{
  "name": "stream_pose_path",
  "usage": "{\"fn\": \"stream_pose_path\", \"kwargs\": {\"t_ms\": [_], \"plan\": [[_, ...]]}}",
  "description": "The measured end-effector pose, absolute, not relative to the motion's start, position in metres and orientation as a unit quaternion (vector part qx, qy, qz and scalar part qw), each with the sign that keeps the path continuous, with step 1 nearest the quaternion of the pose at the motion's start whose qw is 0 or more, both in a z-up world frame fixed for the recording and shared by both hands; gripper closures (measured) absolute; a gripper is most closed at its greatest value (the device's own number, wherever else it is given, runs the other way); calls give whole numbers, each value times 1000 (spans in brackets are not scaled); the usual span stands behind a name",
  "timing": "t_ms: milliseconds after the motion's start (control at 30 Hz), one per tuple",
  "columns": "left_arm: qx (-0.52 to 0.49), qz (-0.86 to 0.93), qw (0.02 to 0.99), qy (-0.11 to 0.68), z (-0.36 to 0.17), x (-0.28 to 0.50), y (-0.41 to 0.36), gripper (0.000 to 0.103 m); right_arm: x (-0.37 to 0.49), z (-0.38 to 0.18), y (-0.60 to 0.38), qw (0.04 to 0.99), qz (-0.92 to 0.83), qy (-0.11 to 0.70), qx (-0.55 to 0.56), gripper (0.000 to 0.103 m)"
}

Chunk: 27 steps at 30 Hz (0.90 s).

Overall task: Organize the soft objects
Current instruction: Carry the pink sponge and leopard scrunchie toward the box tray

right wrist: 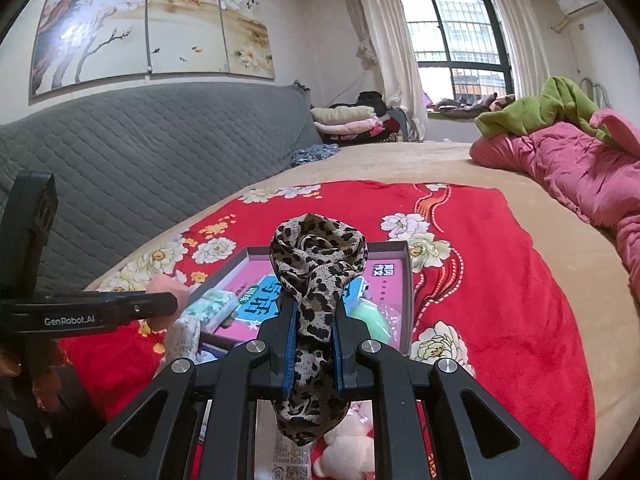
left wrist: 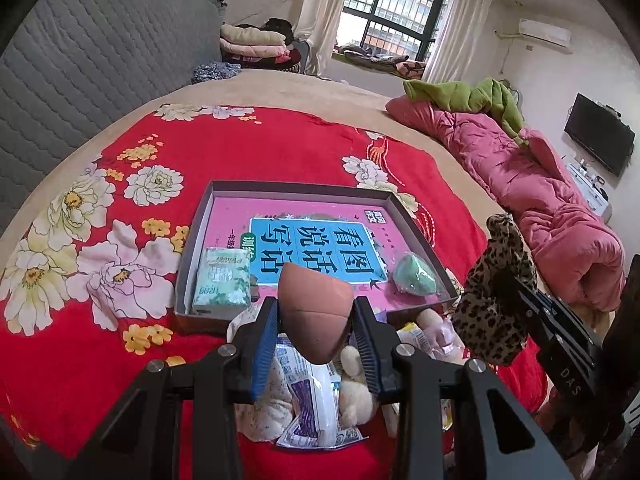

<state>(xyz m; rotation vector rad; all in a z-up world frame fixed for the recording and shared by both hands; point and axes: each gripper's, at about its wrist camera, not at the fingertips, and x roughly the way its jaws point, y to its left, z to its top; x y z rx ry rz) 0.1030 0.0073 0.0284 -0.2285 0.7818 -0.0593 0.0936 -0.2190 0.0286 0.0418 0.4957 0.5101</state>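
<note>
My left claw [left wrist: 316,320] pinches the squishy brown sponge [left wrist: 314,312] around its fat middle, just short of the box [left wrist: 298,189], while my right claw [right wrist: 314,320] squeezes tight on the light, floppy leopard scarf [right wrist: 318,264] at its bunched neck.

sponge [left wrist: 314,312]: terracotta brown, held between the blue-padded black fingers [left wrist: 264,344] of the left gripper [left wrist: 316,320]
scarf [right wrist: 316,280]: tan with black and brown leopard spots, clamped between the blue pads of the right gripper [right wrist: 314,320]
box [left wrist: 304,189]: brown rim, seen beyond the left fingertips
book [left wrist: 316,240]: pink cover with a blue panel and dark characters
tissue pack [left wrist: 222,280]: white and green, floral print
second sponge [left wrist: 414,274]: mint green
blanket [left wrist: 240,152]: red, printed with white, pink and yellow flowers
quilt [left wrist: 520,184]: pink
</note>
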Motion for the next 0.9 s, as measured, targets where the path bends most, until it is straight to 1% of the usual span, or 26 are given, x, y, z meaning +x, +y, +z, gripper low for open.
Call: {"fn": "stream_pose_path", "kwargs": {"t_ms": [367, 600, 900], "plan": [[-123, -18, 918, 377, 25, 113, 18, 65, 105, 29, -217, 935, 255, 243, 30, 89], [-112, -15, 918, 380, 22, 122, 18, 65, 117, 27, -216, 933, 263, 243, 41, 89], [-113, -11, 918, 381, 20, 132, 18, 65, 129, 26, -203, 932, 272, 236, 33, 89]]}}
